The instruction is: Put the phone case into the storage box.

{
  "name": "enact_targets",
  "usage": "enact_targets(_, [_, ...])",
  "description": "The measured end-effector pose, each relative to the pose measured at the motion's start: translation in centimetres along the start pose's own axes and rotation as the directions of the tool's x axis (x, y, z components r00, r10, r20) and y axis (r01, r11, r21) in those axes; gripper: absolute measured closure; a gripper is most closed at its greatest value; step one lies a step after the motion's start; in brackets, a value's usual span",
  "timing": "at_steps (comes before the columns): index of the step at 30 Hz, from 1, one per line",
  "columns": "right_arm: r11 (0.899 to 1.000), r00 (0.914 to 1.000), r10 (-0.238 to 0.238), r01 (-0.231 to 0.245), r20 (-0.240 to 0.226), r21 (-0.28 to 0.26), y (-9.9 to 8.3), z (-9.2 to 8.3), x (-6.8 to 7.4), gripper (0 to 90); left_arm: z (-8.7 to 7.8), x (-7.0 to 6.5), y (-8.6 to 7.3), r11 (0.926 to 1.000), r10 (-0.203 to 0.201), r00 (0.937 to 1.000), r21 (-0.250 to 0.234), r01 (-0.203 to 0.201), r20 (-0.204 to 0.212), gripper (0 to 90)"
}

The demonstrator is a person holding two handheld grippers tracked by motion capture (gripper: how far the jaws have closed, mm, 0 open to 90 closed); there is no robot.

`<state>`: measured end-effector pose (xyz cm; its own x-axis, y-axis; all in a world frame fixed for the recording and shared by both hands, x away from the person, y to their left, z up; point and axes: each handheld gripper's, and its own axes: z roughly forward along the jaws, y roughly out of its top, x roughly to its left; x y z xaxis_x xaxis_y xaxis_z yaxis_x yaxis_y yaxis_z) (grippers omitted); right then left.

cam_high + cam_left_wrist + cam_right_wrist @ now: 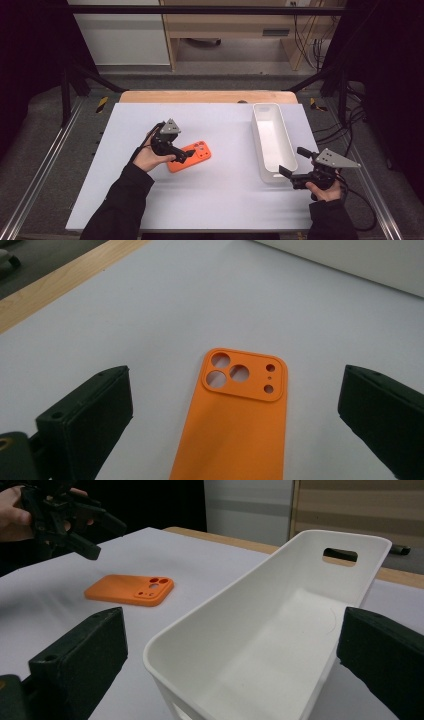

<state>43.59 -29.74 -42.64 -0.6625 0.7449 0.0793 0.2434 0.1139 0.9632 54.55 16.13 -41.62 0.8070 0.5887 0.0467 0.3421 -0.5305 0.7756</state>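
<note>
An orange phone case (199, 156) lies flat on the white table top (215, 200), camera cut-outs up. My left gripper (185, 155) hovers just over its near-left end, open, one jaw on either side of the case (240, 425) without touching it. A long, empty white bin (257, 135) stands at the right. My right gripper (294, 161) is open at the bin's near end; in the right gripper view its jaws flank the bin (260, 645), with the case (127, 591) and the left gripper (82, 527) farther left.
A wooden table edge (200, 96) runs along the far side of the white top. Metal frame rails (45, 165) border the table on both sides, and cables (357, 200) trail at the right.
</note>
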Motion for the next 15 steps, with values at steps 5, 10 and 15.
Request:
enact_targets(5, [1.0,1.0,0.003,-0.003,-0.001,0.004,0.0,0.1,0.0,0.5,0.5,0.2,-0.2,0.9998,-0.002,0.9999,0.02,0.002,0.012,0.6])
enact_targets(10, [1.0,1.0,0.003,-0.003,-0.001,0.005,0.0,0.1,0.0,0.4,1.1,0.4,-0.4,0.9994,-0.008,0.9999,0.033,0.008,0.015,0.6])
enact_targets(15, [1.0,1.0,0.002,-0.002,-0.001,0.006,0.0,0.1,0.0,0.4,1.7,0.5,-0.6,0.9987,-0.01,0.9998,0.05,0.009,0.018,0.6])
